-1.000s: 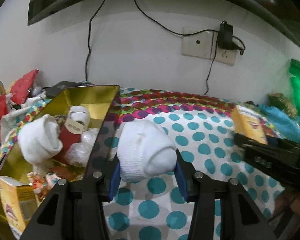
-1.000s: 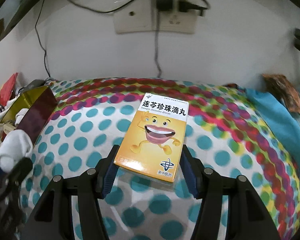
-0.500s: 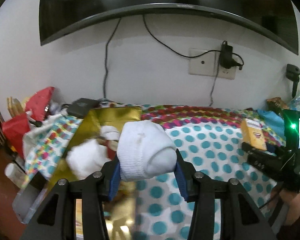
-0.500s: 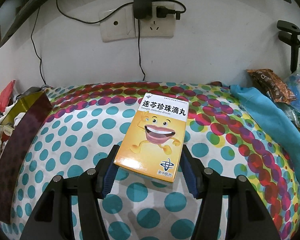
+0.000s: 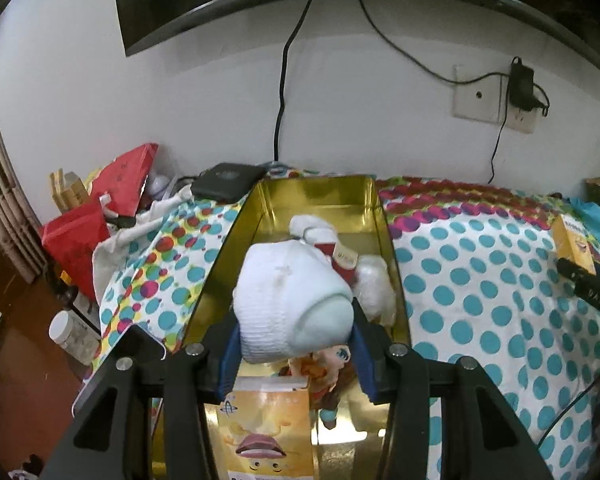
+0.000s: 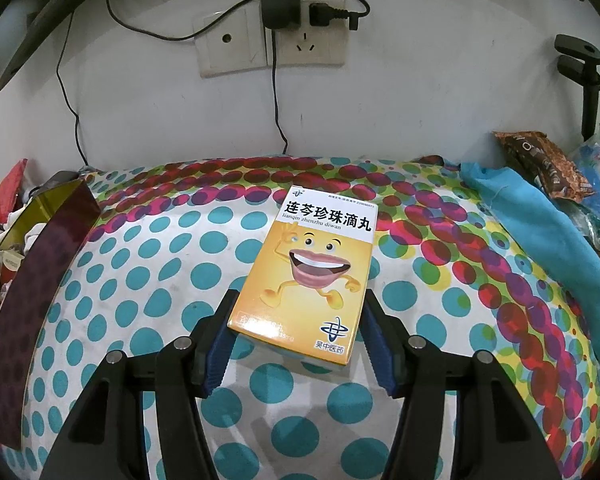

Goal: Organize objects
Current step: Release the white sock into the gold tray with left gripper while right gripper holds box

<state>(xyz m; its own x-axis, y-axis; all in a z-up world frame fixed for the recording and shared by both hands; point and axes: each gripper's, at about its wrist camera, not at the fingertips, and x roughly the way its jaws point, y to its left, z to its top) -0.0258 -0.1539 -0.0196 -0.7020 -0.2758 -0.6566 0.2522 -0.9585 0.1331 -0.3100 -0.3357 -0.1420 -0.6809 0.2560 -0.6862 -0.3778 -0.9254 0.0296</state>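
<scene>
Left gripper (image 5: 294, 346) is clamped on a rolled white sock bundle (image 5: 290, 300), blue pads pressing both sides of it. The bundle hangs above the open gold rectangular tin (image 5: 318, 196), over the tin's near half, not touching the contents.

Inside the tin: another white sock roll (image 5: 312, 226) at the far end, a small red item with a beige tag (image 5: 342, 260) beside it, a crinkly clear plastic wad (image 5: 374, 284) against the right wall, a small doll figure (image 5: 328, 368) partly hidden under the held sock, and a yellow medicine box with a cartoon mouth (image 5: 266, 432) at the near end.

The tin sits on a polka-dot tablecloth (image 5: 480, 300), white with teal dots and a band of red and purple dots toward the wall. Left of the tin: a red paper bag (image 5: 76, 236), a black flat device (image 5: 228, 178), a clear jar with a white lid (image 5: 70, 338).

Right gripper (image 6: 296, 350) grips a yellow medicine box with a smiling cartoon mouth and Chinese print (image 6: 312, 272), pads on its two long edges near the lower end. The box is tilted up off the cloth, over the middle of the table. The tin shows at the far left of the right wrist view, well apart from this box. A blue cloth (image 6: 540, 232) lies along the table's right side, and a brown snack packet (image 6: 540, 160) sits behind it. A white wall socket with a black adapter (image 6: 276, 0) sits above.
</scene>
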